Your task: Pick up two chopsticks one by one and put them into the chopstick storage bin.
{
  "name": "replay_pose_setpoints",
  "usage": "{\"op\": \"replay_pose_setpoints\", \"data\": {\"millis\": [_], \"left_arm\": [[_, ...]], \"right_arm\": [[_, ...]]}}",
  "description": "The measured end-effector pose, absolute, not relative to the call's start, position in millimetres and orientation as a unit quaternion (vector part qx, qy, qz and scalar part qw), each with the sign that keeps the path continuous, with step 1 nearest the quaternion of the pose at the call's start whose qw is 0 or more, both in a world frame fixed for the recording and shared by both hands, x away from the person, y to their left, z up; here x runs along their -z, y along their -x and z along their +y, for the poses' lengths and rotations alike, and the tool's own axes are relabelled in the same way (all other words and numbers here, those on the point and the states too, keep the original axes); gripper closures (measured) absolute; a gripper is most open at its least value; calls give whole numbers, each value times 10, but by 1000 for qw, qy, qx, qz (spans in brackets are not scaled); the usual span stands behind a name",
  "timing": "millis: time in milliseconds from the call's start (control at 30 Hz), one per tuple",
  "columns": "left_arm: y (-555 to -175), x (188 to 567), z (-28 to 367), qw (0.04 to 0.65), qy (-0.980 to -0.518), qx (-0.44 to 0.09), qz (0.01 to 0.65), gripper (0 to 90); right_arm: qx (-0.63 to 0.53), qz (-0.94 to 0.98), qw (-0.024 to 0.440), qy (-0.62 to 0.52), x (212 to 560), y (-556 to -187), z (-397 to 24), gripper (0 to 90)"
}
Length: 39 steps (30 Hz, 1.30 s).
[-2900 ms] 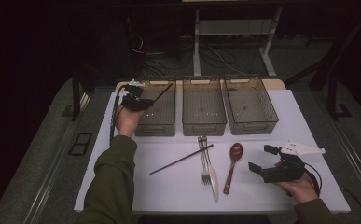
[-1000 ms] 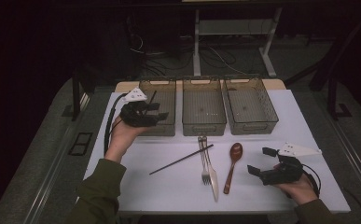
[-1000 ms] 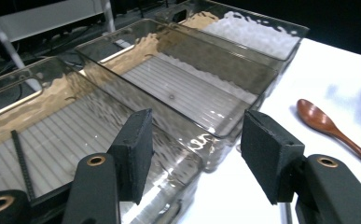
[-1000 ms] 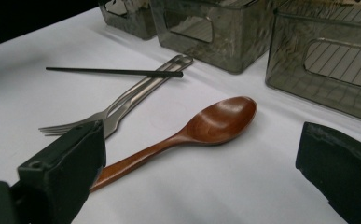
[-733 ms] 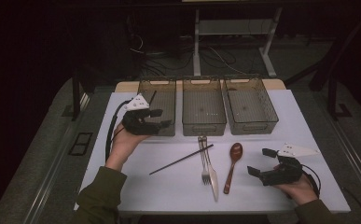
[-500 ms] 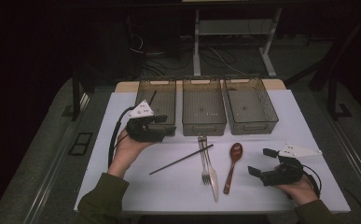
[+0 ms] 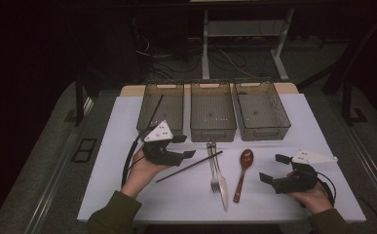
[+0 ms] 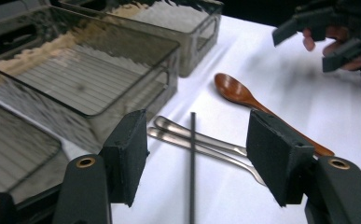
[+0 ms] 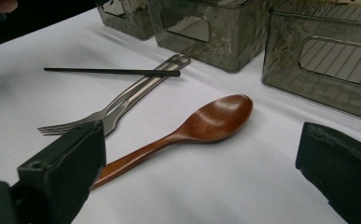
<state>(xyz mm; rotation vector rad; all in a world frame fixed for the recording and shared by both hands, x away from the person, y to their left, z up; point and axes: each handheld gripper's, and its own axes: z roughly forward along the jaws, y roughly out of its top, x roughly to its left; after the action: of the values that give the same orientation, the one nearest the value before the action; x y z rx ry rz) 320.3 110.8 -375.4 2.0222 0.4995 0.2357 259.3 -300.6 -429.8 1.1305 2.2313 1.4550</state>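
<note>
A wooden spoon (image 7: 242, 168), a fork (image 7: 213, 170) and a knife (image 7: 221, 181) lie on the white table (image 7: 322, 131) before two empty bins (image 7: 213, 111).

You are working in a lab or test room set up for recording, not a home kitchen. The table (image 7: 127, 195) in front of you is covered with a plain white sheet, and at its far edge three identical smoke-tinted plastic bins (image 7: 213, 109) stand side by side in a neat row. Beyond them, cables (image 7: 225, 61) lie loose on the grey floor around the white metal legs of a desk frame (image 7: 205, 44). The room around you is dim, with dark stands at the left and right, and a floor outlet plate (image 7: 84, 149) sits to your left.
</note>
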Motion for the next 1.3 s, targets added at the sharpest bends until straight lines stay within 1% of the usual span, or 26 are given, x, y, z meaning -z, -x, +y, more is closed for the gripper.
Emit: {"op": "replay_pose_setpoints", "data": {"millis": [233, 400, 633, 700, 800, 833, 900, 1000, 1100, 1300], "left_arm": [[-3110, 3884, 1055, 491, -845, -86, 192, 356], [-3051, 4006, 1075, 484, -850, -79, 194, 354], [-3001, 4162, 1121, 468, -858, -82, 197, 356], [-3008, 4204, 1137, 479, -850, -74, 205, 367], [-3020, 4253, 1149, 476, -850, -76, 211, 379], [-3028, 4266, 1158, 481, -847, -68, 215, 382], [-3046, 4292, 1168, 488, -842, -56, 223, 396], [-3071, 4345, 1151, 468, -852, -62, 224, 426], [-3085, 4391, 1133, 457, -858, -60, 225, 490], [-3102, 4430, 1109, 435, -869, -69, 225, 589]], "right_arm": [[-500, 764, 126, -388, 4295, -2593, -3010, 11], [-500, 763, 126, -389, 4293, -2591, -3013, 11], [-500, 764, 127, -389, 4293, -2591, -3014, 11], [-500, 763, 127, -389, 4292, -2591, -3014, 11], [-500, 763, 127, -389, 4292, -2591, -3016, 11], [-500, 763, 127, -389, 4291, -2592, -3017, 11], [-500, 763, 127, -388, 4291, -2592, -3018, 11], [-500, 764, 127, -388, 4291, -2594, -3017, 12], [-500, 764, 128, -387, 4289, -2594, -3015, 11], [-500, 764, 128, -387, 4290, -2596, -3013, 11]]}}
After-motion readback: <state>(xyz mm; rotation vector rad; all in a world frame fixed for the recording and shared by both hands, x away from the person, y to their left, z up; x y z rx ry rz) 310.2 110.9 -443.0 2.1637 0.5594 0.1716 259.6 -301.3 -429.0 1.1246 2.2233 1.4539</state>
